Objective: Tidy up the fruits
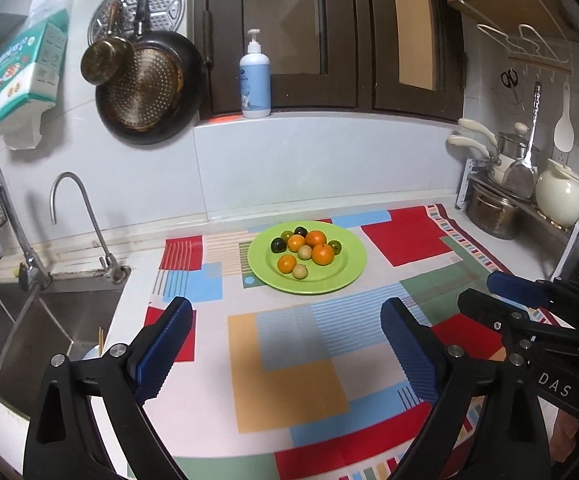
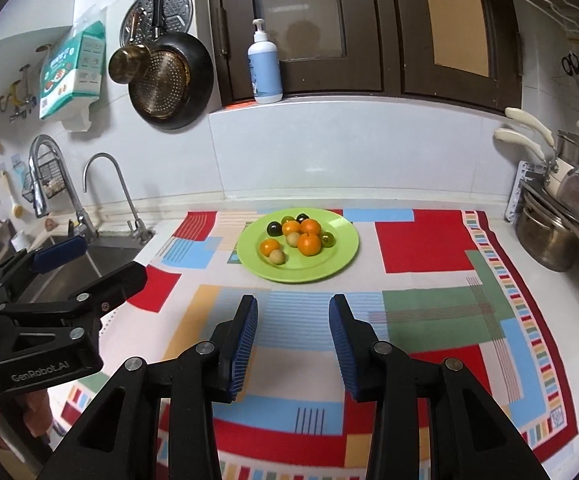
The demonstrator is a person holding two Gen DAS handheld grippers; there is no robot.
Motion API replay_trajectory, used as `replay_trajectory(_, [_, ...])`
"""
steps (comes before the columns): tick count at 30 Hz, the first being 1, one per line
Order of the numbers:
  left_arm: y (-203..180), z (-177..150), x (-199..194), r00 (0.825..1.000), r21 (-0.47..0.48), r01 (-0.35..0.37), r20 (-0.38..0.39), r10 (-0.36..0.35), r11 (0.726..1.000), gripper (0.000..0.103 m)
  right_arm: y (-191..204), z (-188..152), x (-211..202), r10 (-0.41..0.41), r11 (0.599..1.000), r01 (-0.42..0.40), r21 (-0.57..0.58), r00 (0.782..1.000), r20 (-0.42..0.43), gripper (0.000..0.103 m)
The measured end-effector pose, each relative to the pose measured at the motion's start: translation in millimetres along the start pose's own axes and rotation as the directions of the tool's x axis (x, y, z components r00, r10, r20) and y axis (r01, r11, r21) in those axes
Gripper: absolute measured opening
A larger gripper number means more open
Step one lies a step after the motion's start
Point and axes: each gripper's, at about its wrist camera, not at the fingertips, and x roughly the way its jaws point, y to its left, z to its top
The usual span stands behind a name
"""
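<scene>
A green plate (image 1: 349,268) (image 2: 341,256) stands on the patterned mat at the back of the counter. It holds several oranges (image 1: 323,254) (image 2: 309,244), dark green fruits (image 1: 278,245) (image 2: 275,228) and small pale yellow fruits (image 1: 300,271) (image 2: 277,257). My left gripper (image 1: 287,320) is open and empty, well in front of the plate; it also shows in the right wrist view (image 2: 101,256). My right gripper (image 2: 293,312) is open and empty, just in front of the plate; it also shows in the left wrist view (image 1: 485,288).
A steel sink (image 1: 41,320) with two taps (image 1: 89,216) lies left of the mat (image 1: 289,380). Pots and a white jar (image 1: 559,192) stand on a rack at the right. A soap bottle (image 1: 255,80) stands on the sill; pans (image 1: 145,84) hang on the wall.
</scene>
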Motion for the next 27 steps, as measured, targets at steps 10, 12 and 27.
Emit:
replay_trajectory(10, [-6.1,-11.4,-29.4,0.999,0.007,-0.043,0.018,0.043,0.999,0.1,4.2,-12.9,-27.7,0.004,1.0,-0.004,-0.019,1.0,0.031,0.046])
replay_trajectory(12, [-7.7,-12.8,-33.9,0.999,0.006,-0.046,0.021,0.046,0.999,0.102,3.8,-14.5,-32.5,0.007,1.0,-0.006,-0.019,0.999,0.038,0.046])
replay_trajectory(27, [-14.7,-15.4,-60.0,0.995,0.003,-0.07,0.069,0.069,0.998,0.103,0.6,-21.9,-53.0,0.019,0.999,-0.017,-0.03,0.998,0.066,0.046])
